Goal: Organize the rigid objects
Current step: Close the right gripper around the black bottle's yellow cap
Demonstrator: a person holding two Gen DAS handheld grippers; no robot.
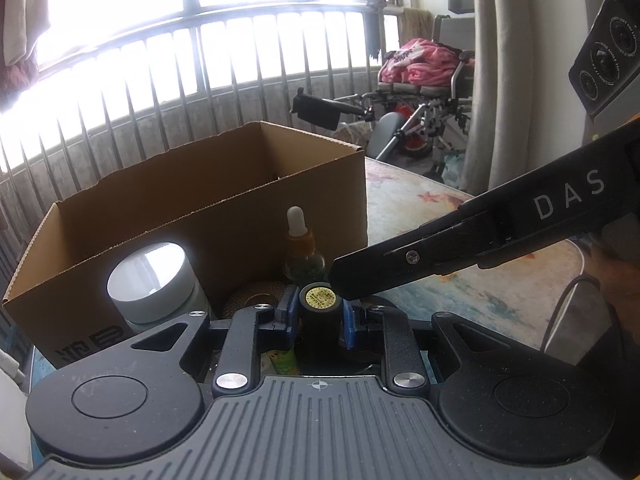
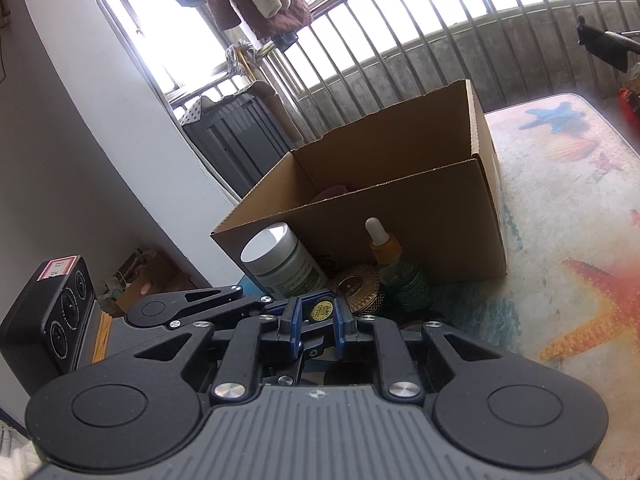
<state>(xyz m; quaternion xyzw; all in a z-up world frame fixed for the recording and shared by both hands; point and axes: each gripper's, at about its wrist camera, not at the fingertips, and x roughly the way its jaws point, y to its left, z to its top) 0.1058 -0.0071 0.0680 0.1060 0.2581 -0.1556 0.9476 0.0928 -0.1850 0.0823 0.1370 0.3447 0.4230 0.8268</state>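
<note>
1. Black tube (image 1: 320,320): upright, gold round sticker on its cap, standing on the table just in front of the box. Both pads of the left gripper (image 1: 320,318) press on its sides; held.
2. Right gripper (image 2: 316,320): tongs closed down narrow, and empty as far as I can judge. In its own view the tube's cap shows in the gap between the blue pads, but the left view puts the fingertip just beside the cap, not around it.
3. Dropper bottle (image 1: 298,248): white bulb, orange collar, green glass; upright against the box's near wall, behind the tube.
4. Gold disc (image 2: 358,292): patterned round lid or tin, lying flat between the jar and the dropper bottle, in front of the box.
5. White jar (image 1: 154,280): upright, touching or nearly touching the box's near wall, left of the tube.
6. Box (image 1: 224,216): open brown carton on the table (image 2: 560,208). Something pink shows inside; the rest is hidden.
7. Progress: early to middling. Four items are outside the box; the tube looks next to go in.
</note>
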